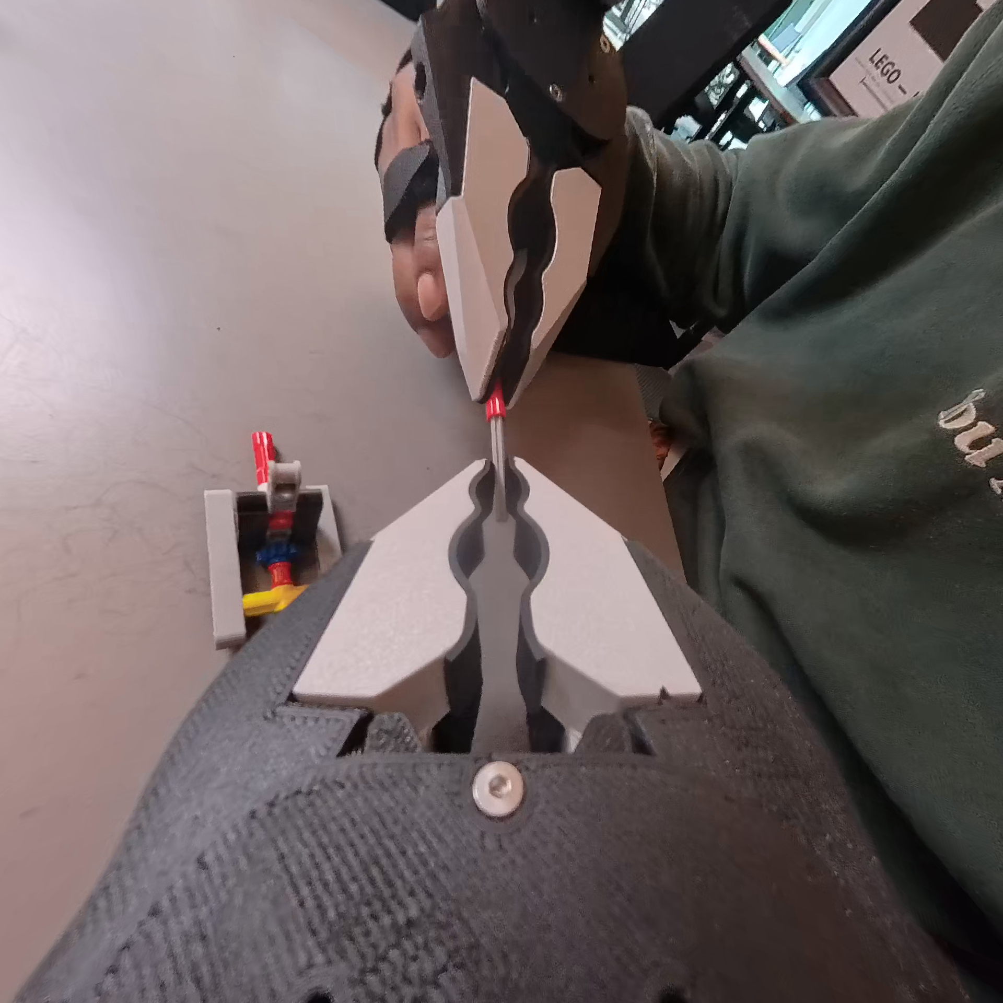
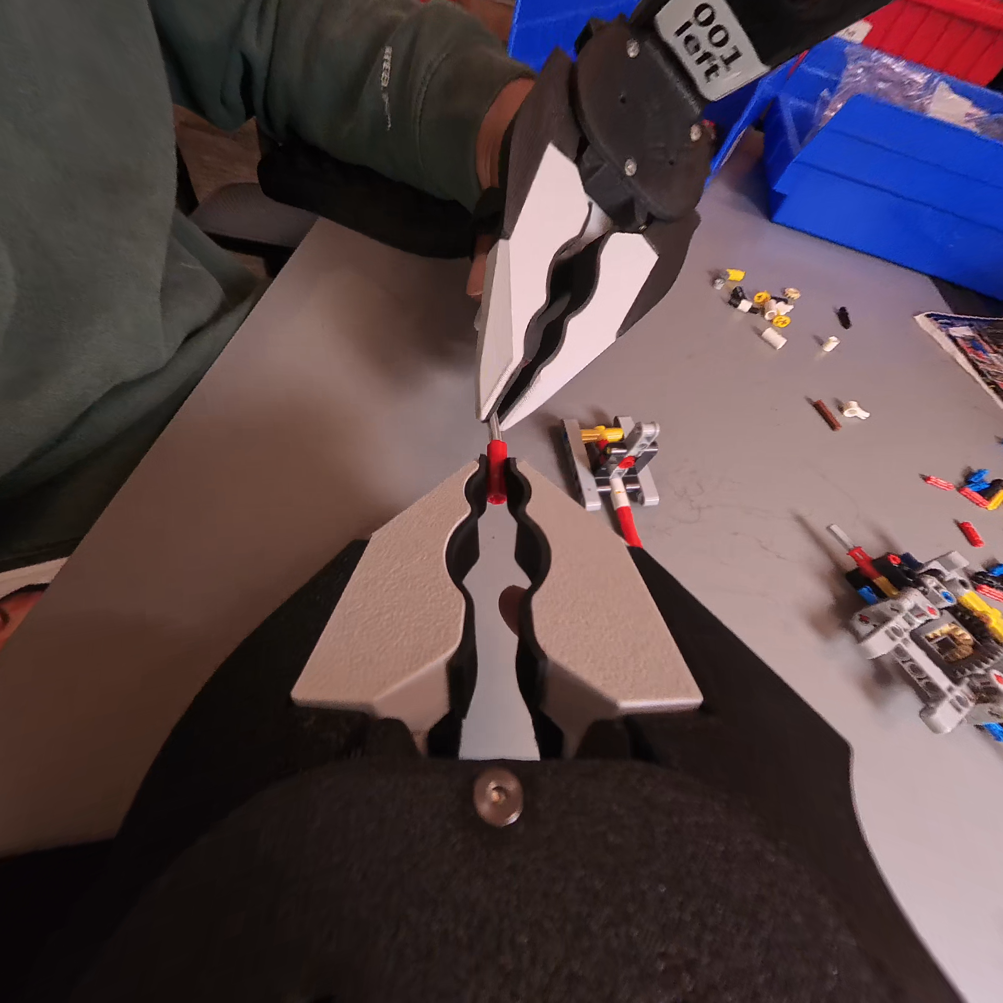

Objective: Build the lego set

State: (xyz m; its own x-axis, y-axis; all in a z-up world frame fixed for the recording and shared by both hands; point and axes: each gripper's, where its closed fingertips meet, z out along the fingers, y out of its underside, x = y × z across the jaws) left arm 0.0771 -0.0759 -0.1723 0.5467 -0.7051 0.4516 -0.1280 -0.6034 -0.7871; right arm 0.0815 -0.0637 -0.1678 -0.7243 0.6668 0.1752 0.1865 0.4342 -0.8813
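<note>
My left gripper [image 1: 500, 461] is pinched on the grey axle [image 1: 497, 461] at mid-frame, pads pressing its sides. My right gripper [image 2: 495, 461] is clamped on the red sleeve [image 2: 495, 472] at the axle's other end — the two tips nearly meet above the grey table [image 2: 732, 488]. A small brick assembly [image 2: 616, 467] lies just right of centre; loose pieces [image 2: 760, 309] sit upper right.

A hobby or lab workbench, this: a grey table [image 2: 760, 488] scattered with small plastic building-toy parts [image 2: 760, 309], a half-built grey model [image 2: 933, 640] near its right edge, blue storage bins [image 2: 879, 179] stacked along the far edge.
</note>
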